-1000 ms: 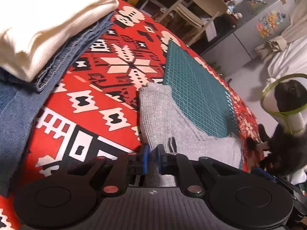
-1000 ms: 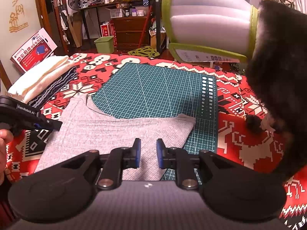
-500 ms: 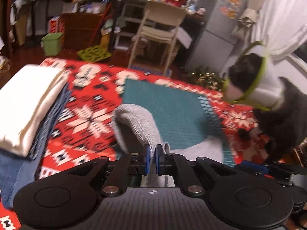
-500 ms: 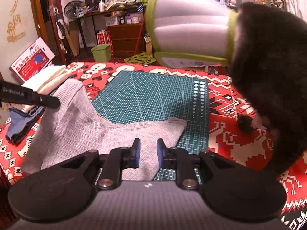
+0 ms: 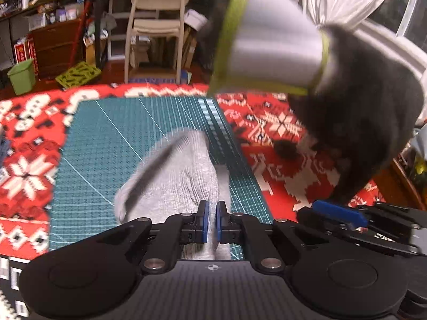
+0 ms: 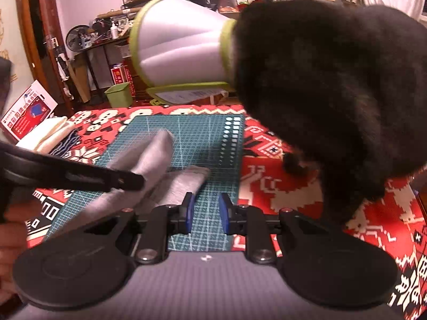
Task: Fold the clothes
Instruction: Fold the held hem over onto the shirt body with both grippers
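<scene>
Almost no text can be read here. In the right wrist view, a red and white box (image 6: 25,116) leans against the wall at the left; it carries a line of large white characters, probably Chinese, but they are too blurred to read. A smaller red carton (image 6: 119,75) stands under the desk in the back and also has white print that I cannot read. The green cutting mat (image 6: 202,133) shows white grid lines and rows of small circle and square marks, with no numbers that can be read. In the left wrist view nothing is legible.
</scene>
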Demonstrator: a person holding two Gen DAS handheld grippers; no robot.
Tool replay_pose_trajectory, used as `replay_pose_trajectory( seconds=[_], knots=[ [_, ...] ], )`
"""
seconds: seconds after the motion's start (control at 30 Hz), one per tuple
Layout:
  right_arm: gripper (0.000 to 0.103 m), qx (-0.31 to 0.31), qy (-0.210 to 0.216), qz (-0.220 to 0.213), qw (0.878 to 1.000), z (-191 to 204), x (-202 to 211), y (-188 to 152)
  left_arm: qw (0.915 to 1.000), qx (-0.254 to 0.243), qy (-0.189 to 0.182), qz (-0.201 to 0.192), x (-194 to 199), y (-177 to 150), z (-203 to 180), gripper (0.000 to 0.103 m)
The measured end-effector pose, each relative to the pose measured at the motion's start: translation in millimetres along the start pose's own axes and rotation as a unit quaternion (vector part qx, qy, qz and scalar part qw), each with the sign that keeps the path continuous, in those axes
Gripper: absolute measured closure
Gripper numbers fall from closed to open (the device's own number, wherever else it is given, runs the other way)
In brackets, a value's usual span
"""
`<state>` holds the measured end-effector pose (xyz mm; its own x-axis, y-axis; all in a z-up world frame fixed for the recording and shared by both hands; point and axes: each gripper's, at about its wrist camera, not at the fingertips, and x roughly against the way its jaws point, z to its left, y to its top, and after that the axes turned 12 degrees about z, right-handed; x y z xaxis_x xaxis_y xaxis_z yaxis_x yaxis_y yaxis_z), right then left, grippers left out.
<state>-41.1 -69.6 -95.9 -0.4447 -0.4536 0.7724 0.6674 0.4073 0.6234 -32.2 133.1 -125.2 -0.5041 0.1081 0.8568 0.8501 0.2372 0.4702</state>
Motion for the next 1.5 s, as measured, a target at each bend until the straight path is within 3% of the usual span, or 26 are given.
replay_pose_trajectory(
  seconds=[0.27,0.57,0.73,0.83,1.07,1.1,1.13,1.17,1.33,1.5],
  knots=[
    [0.079,-0.015,0.016,0.015,1.000,-1.9,-16.0,1.0,0.9975,0.021,-0.054,0.040,-16.8,-9.1,6.8,0.091],
    [0.079,-0.034,0.064,0.029,0.997,17.4,-26.3,6.3,0.9954,0.032,-0.090,-0.001,38.5,-24.7,37.5,0.090],
    [0.072,-0.050,0.086,0.034,0.994,30.4,-44.0,14.8,0.9965,0.037,-0.073,0.013,40.2,-38.6,60.6,0.089],
    [0.067,-0.055,0.071,0.032,0.995,33.5,-58.6,22.2,0.9967,0.034,-0.069,0.027,34.1,-46.8,66.1,0.089],
    [0.066,-0.070,0.062,0.046,0.995,31.2,-88.5,35.9,0.9972,0.020,-0.060,0.039,25.1,-53.3,62.9,0.089],
    [0.069,-0.067,0.063,0.048,0.995,32.1,-90.4,36.5,0.9973,0.018,-0.060,0.039,24.4,-53.7,62.6,0.089],
    [0.085,-0.063,0.062,0.049,0.995,33.2,-91.7,36.9,0.9974,0.016,-0.059,0.039,23.8,-54.1,62.3,0.089],
    [0.090,-0.058,0.061,0.042,0.996,34.9,-89.2,37.6,0.9974,0.014,-0.058,0.040,23.1,-54.5,62.0,0.089],
    [0.092,-0.056,0.065,-0.004,0.996,34.1,-68.0,39.4,0.9976,0.003,-0.058,0.038,22.7,-54.4,60.1,0.088],
    [0.092,-0.087,0.053,0.023,0.995,18.3,-91.4,29.5,0.9976,-0.022,-0.046,0.046,13.2,-56.2,53.7,0.085]
  ],
)
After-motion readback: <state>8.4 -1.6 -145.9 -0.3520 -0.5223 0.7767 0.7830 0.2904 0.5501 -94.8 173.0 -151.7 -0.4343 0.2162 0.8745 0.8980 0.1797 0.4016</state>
